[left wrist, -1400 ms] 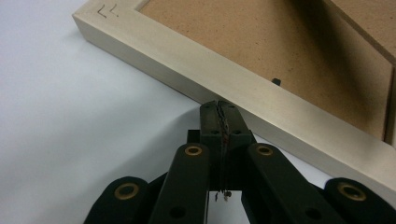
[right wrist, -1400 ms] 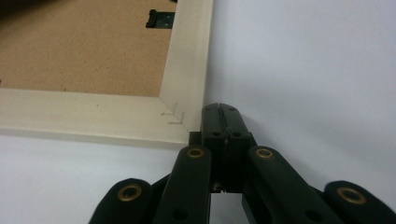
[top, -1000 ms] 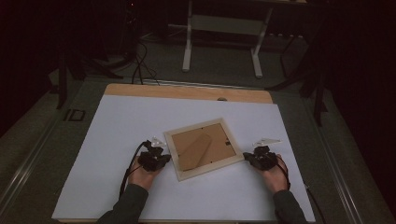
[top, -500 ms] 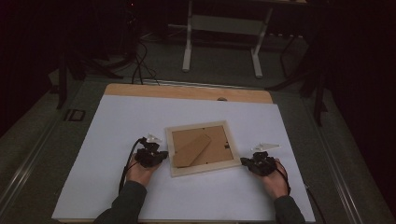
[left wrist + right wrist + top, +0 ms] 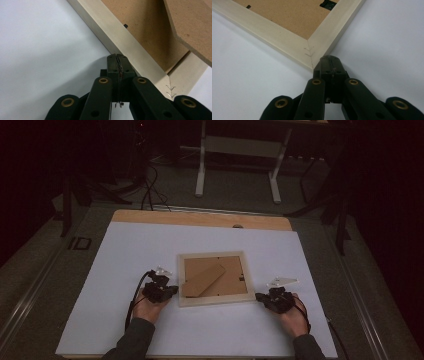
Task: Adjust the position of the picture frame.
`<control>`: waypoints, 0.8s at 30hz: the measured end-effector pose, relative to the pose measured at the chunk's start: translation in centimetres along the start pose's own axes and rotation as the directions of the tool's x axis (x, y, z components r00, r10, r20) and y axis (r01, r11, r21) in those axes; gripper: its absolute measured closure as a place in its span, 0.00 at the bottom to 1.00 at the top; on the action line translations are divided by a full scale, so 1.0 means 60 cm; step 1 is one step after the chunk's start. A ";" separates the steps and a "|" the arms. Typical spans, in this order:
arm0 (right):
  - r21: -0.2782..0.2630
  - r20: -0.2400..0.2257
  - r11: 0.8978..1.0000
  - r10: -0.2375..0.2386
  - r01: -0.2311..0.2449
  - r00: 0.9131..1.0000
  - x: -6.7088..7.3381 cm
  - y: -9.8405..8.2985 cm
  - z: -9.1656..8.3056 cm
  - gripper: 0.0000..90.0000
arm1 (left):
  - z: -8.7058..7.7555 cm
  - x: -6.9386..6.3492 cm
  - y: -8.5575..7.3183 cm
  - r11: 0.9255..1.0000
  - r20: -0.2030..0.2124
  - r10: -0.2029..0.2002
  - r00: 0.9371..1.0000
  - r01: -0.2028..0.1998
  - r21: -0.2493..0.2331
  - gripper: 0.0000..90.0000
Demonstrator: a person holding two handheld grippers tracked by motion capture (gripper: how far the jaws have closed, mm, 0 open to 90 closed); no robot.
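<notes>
A pale wooden picture frame lies face down on the white sheet, its brown backing board and folded stand up. My left gripper is shut, its tip touching the frame's left side rail near the near-left corner. My right gripper is shut too, its tip at the frame's near-right corner. Nothing is held between either pair of jaws. A small black clip sits on the backing.
The white sheet covers a wooden table with a bare strip along the far edge. Cables trail from both grippers toward the near edge. Beyond the table stand a white stand's legs on a dark floor.
The frame has turned from tilted to nearly square with the table's edges. Both grippers stayed against it, the right one shifting slightly nearer and inward.
</notes>
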State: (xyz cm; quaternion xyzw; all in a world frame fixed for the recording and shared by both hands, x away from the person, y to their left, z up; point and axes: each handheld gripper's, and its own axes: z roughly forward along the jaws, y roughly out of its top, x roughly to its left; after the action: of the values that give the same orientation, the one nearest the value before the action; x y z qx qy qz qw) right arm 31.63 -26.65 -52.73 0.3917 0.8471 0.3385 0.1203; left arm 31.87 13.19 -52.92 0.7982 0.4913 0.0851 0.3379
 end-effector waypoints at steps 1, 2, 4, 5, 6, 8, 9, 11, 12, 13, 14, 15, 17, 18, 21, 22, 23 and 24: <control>0.000 0.001 1.000 0.001 -0.001 1.000 0.000 0.000 0.000 1.00 | 0.000 0.001 0.001 1.000 0.002 0.000 1.000 0.000 0.003 1.00; 0.000 0.001 1.000 0.007 -0.007 1.000 0.001 0.000 0.000 1.00 | 0.001 0.001 0.001 1.000 0.003 0.002 1.000 -0.002 0.001 1.00; -0.002 -0.001 1.000 0.010 -0.010 1.000 0.001 -0.001 0.000 1.00 | 0.001 0.003 0.001 1.000 0.006 0.000 1.000 0.000 -0.003 1.00; -0.001 0.000 1.000 0.012 -0.012 1.000 0.002 -0.001 0.000 1.00 | 0.002 0.004 0.002 1.000 0.007 0.001 1.000 -0.001 -0.001 1.00; -0.001 0.001 1.000 0.009 -0.009 1.000 0.002 -0.001 0.000 1.00 | 0.003 0.004 0.004 1.000 0.001 -0.006 1.000 0.006 -0.005 1.00; 0.001 -0.006 1.000 0.008 -0.008 1.000 0.003 -0.001 0.000 1.00 | 0.005 0.007 0.006 1.000 -0.003 -0.010 1.000 0.010 -0.007 1.00; -0.002 -0.007 1.000 0.009 -0.009 1.000 0.003 -0.001 0.000 1.00 | 0.006 0.007 0.007 1.000 -0.003 -0.012 1.000 0.012 -0.010 1.00; -0.004 -0.006 1.000 0.010 -0.010 1.000 0.004 -0.001 0.001 1.00 | 0.008 0.009 0.011 1.000 -0.006 -0.010 1.000 0.010 -0.008 1.00; -0.004 -0.007 1.000 0.012 -0.012 1.000 0.004 0.000 0.001 1.00 | 0.009 0.009 0.012 1.000 -0.010 -0.010 1.000 0.010 -0.009 1.00; -0.004 -0.006 1.000 0.014 -0.014 1.000 0.005 0.000 0.001 1.00 | 0.010 0.010 0.014 1.000 -0.015 -0.009 1.000 0.009 -0.009 1.00; -0.005 -0.004 1.000 0.015 -0.015 1.000 0.005 0.001 0.002 1.00 | 0.010 0.011 0.015 1.000 -0.014 -0.011 1.000 0.011 -0.009 1.00; -0.006 -0.003 1.000 0.015 -0.015 1.000 0.005 0.001 0.002 1.00 | 0.012 0.012 0.016 1.000 -0.015 -0.011 1.000 0.011 -0.011 1.00; -0.008 0.000 1.000 0.020 -0.020 1.000 0.005 0.002 0.004 1.00 | 0.013 0.013 0.019 1.000 -0.020 -0.013 1.000 0.012 -0.012 1.00; -0.009 0.002 1.000 0.020 -0.020 1.000 0.005 0.003 0.005 1.00 | 0.013 0.014 0.019 1.000 -0.019 -0.014 1.000 0.014 -0.012 1.00; -0.011 0.003 1.000 0.030 -0.030 1.000 0.004 0.005 0.007 1.00 | 0.014 0.016 0.019 1.000 -0.018 -0.021 1.000 0.021 -0.017 1.00; -0.011 0.003 0.999 0.034 -0.034 0.999 0.004 0.005 0.008 1.00 | 0.014 0.016 0.019 1.000 -0.018 -0.022 1.000 0.022 -0.018 1.00; -0.013 0.005 0.999 0.035 -0.035 0.999 0.003 0.006 0.009 1.00 | 0.014 0.015 0.019 1.000 -0.019 -0.022 1.000 0.022 -0.019 1.00; -0.013 0.009 0.999 0.041 -0.041 0.999 0.003 0.007 0.009 1.00 | 0.014 0.015 0.019 1.000 -0.021 -0.019 1.000 0.018 -0.019 1.00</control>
State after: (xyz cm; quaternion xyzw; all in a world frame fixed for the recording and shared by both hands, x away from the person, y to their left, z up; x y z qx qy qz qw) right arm 32.01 -26.02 -52.85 0.4098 0.8360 0.3447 0.1196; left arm 33.53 13.26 -53.02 0.7894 0.5015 0.0951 0.3411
